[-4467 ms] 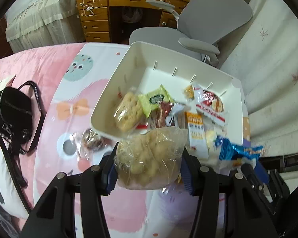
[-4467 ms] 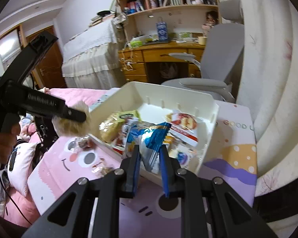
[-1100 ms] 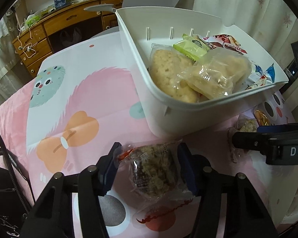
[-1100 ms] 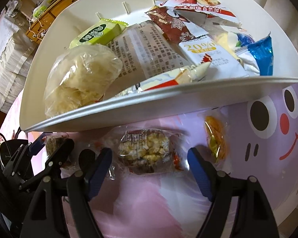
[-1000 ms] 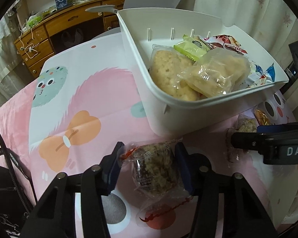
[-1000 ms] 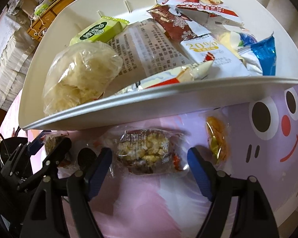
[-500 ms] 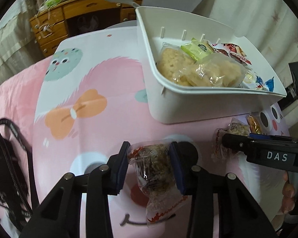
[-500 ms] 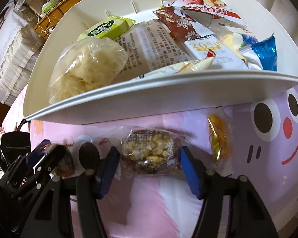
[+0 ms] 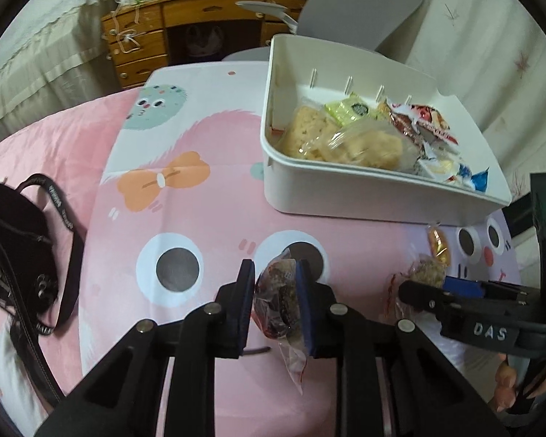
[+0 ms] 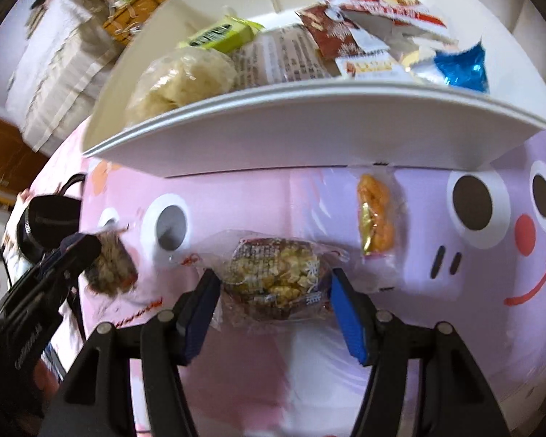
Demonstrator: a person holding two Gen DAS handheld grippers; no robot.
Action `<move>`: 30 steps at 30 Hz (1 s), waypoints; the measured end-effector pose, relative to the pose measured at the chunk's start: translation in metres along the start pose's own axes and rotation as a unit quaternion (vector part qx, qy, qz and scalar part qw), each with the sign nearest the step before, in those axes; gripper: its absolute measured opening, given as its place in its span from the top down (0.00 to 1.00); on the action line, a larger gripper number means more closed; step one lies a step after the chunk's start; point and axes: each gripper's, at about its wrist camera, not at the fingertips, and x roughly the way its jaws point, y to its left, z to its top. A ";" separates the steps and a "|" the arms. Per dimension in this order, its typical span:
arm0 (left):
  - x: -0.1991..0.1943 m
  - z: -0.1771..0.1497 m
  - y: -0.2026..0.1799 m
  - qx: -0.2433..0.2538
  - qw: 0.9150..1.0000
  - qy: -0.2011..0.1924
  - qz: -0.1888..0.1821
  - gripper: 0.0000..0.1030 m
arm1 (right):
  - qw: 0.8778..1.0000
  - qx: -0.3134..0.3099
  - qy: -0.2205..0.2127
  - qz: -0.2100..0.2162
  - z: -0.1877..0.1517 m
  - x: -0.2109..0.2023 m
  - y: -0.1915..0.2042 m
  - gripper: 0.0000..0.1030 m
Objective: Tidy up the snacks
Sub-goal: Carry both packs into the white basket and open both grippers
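Observation:
My left gripper (image 9: 275,293) is shut on a dark wrapped rice-crisp snack (image 9: 278,298) and holds it above the pink cartoon cloth; it also shows in the right wrist view (image 10: 109,269). My right gripper (image 10: 275,284) is open, its pads on either side of a yellow puffed-grain snack (image 10: 276,276) that lies on the cloth; this snack also shows in the left wrist view (image 9: 426,271). A small orange wrapped snack (image 10: 376,218) lies next to it. The white bin (image 9: 345,193) holds several snack packs.
A black bag with strap (image 9: 18,247) lies at the left on the cloth. A grey office chair (image 9: 360,3) and a wooden desk (image 9: 185,29) stand behind the bin. A curtain (image 9: 491,54) hangs at the right.
My left gripper closed on the dark snack, lifted it and pulled back from the bin. My right gripper narrowed around the puffed-grain snack and moved closer to it.

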 end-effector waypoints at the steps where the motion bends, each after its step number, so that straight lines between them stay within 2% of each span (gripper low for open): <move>1: -0.007 -0.001 -0.005 -0.006 1.000 -0.005 0.003 0.80 | 1.000 -0.008 -0.001 0.005 -0.001 -0.005 -0.001 0.40; 10: -0.063 0.016 -0.040 -0.029 0.998 -0.053 0.007 0.80 | 0.993 -0.104 -0.055 0.022 0.000 -0.068 0.002 0.40; 17: -0.092 0.049 -0.060 -0.010 0.995 -0.097 0.021 0.80 | 0.981 -0.159 -0.113 0.022 0.022 -0.108 0.013 0.39; 24: -0.088 0.085 -0.068 0.002 0.993 -0.114 0.022 0.80 | 0.976 -0.156 -0.149 0.017 0.056 -0.125 0.007 0.39; 30: -0.063 0.116 -0.072 0.015 0.994 -0.108 0.017 0.79 | 0.977 -0.134 -0.163 -0.001 0.082 -0.125 -0.006 0.38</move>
